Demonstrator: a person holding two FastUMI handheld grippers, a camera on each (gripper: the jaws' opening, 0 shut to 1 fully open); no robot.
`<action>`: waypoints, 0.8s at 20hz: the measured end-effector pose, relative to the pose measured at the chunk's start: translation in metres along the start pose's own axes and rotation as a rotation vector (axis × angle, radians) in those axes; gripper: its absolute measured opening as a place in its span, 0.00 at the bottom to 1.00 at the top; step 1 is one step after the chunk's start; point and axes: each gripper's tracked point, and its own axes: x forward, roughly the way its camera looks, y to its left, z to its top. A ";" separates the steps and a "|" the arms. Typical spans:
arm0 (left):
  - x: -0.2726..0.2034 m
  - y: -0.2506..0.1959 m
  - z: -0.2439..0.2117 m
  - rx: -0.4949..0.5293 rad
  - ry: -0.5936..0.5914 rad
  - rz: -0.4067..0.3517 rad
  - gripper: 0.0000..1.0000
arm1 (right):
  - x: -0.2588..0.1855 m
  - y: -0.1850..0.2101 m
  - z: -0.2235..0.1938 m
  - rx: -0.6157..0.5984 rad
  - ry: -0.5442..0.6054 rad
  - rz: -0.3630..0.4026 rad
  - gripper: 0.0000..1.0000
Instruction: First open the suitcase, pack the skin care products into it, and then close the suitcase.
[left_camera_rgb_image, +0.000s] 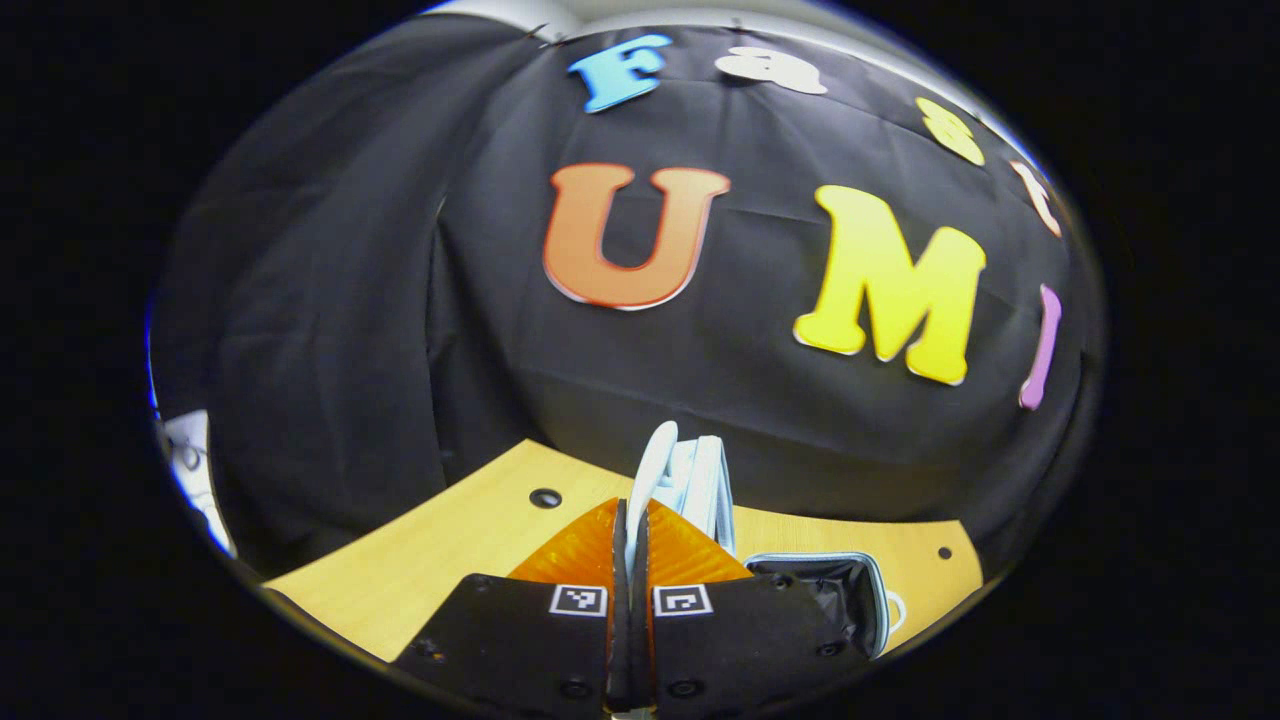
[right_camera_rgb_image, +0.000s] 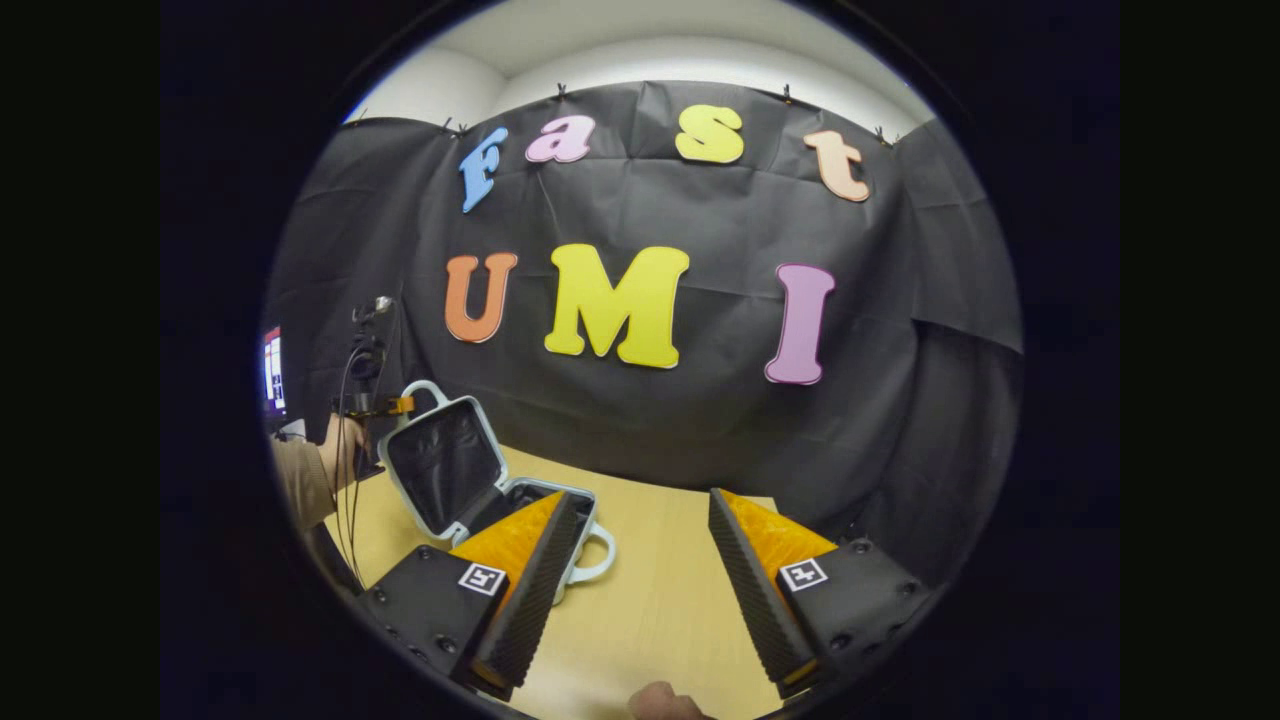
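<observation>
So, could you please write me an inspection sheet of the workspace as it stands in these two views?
Surface: light wooden table, with a small dark hole in the top.
Job's things: pale suitcase open on the table, lid raised, dark lining showing; no skin care products seen.
Clutter: nothing seen.
Grippers: left gripper closed on the edge of the raised suitcase lid; right gripper open over the table, holding nothing.
Cables: dark cables hang by the sleeved hand that holds the far gripper.
Surroundings: black cloth booth wall; a lit screen at the far left of the right gripper view.
</observation>
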 end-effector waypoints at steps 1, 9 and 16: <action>-0.008 -0.017 0.005 0.040 -0.018 -0.001 0.03 | -0.002 -0.006 0.000 0.009 -0.001 0.000 0.81; -0.046 -0.168 -0.014 0.273 -0.086 -0.081 0.03 | -0.011 -0.061 -0.028 0.054 0.042 -0.022 0.81; -0.051 -0.285 -0.105 0.312 0.034 -0.175 0.03 | -0.021 -0.102 -0.060 0.054 0.090 -0.048 0.81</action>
